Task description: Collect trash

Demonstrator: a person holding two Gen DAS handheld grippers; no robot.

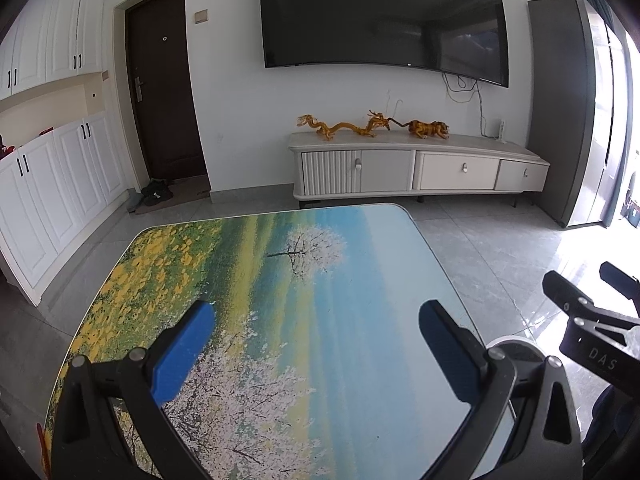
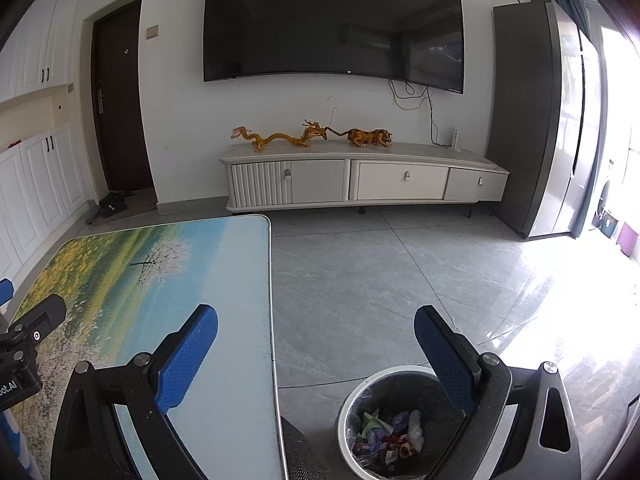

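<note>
A white-rimmed trash bin (image 2: 352,400) with a dark liner stands on the floor right of the table and holds several crumpled wrappers (image 2: 388,436). My right gripper (image 2: 316,340) is open and empty, above the table's right edge and the bin. My left gripper (image 1: 316,332) is open and empty over the table (image 1: 280,280), which has a painted landscape top. The bin's rim (image 1: 516,346) peeks out behind the left gripper's right finger. The right gripper (image 1: 592,320) shows at the right of the left wrist view, and the left gripper (image 2: 28,340) shows at the left of the right wrist view.
A white TV cabinet (image 2: 360,180) with dragon and tiger figurines (image 2: 280,136) stands at the far wall under a wall TV (image 2: 332,24). A grey tall cabinet (image 2: 532,120) stands right. White cupboards (image 1: 48,184) and a dark door (image 1: 160,80) are left. Grey tiled floor (image 2: 400,280) lies between.
</note>
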